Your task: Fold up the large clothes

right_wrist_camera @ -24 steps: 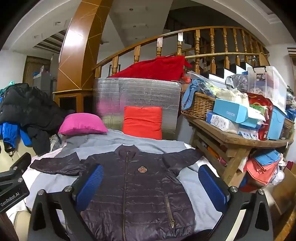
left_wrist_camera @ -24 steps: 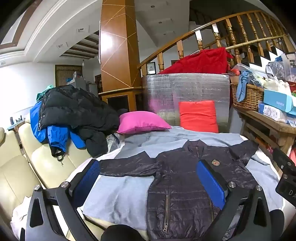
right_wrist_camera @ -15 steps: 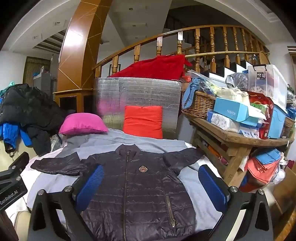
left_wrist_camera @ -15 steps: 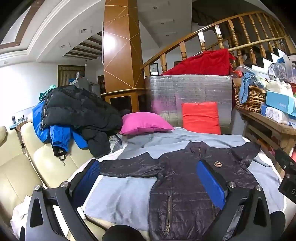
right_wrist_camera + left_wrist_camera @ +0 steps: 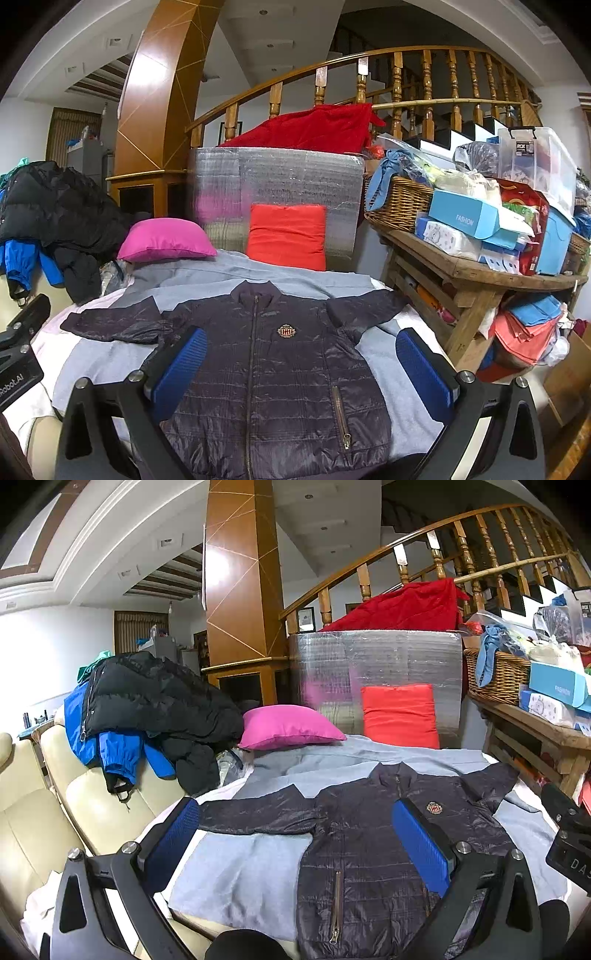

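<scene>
Both the left claw [image 5: 297, 843] and right claw [image 5: 301, 369] are spread over the jacket [image 5: 273, 373]. On the bench [image 5: 480, 269], a basket [image 5: 399, 203] holds blue cloth [image 5: 384, 171], perhaps clothing.

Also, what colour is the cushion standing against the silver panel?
The cushion is orange-red; the right wrist view shows it best.

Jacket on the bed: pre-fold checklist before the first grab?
1. Jacket lies flat, front up: ok.
2. Zip closed: ok.
3. Both sleeves spread outward: ok.
4. Left tongs open, nothing held: ok.
5. Right tongs open, nothing held: ok.
6. Hem fully flat: cannot tell, the bottom edge is hidden behind the tongs.
</scene>
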